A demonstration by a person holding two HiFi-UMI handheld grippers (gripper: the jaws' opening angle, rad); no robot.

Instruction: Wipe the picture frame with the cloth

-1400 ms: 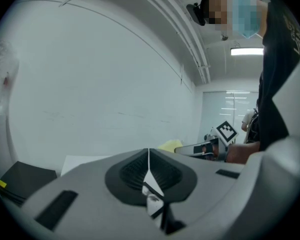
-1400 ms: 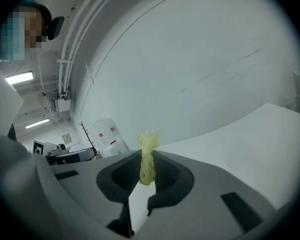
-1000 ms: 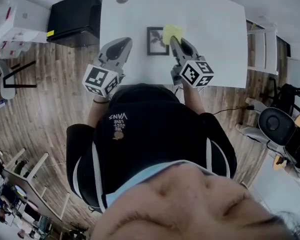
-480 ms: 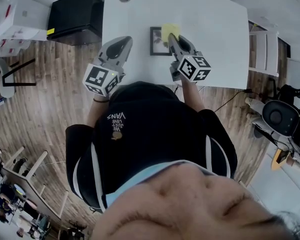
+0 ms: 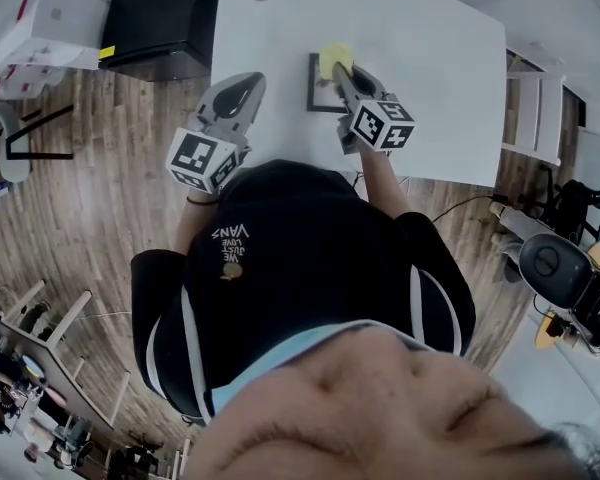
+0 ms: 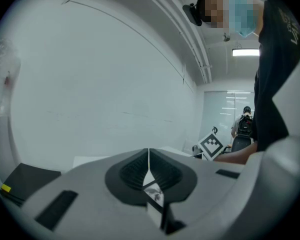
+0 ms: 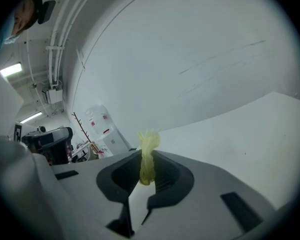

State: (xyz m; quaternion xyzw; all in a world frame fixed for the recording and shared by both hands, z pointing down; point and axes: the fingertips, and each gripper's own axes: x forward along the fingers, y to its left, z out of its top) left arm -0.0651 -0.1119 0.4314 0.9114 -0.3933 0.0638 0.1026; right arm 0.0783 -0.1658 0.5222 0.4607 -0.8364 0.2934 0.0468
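one frame, one cloth, one table, two tools.

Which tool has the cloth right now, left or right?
The right tool: its jaws pinch the yellow cloth over the picture frame. The left tool is shut on nothing.

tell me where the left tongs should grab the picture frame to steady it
Probably the picture frame's bare left edge, coming from the left: it lies flat on the table, and the cloth in the right tongs covers its far right part.
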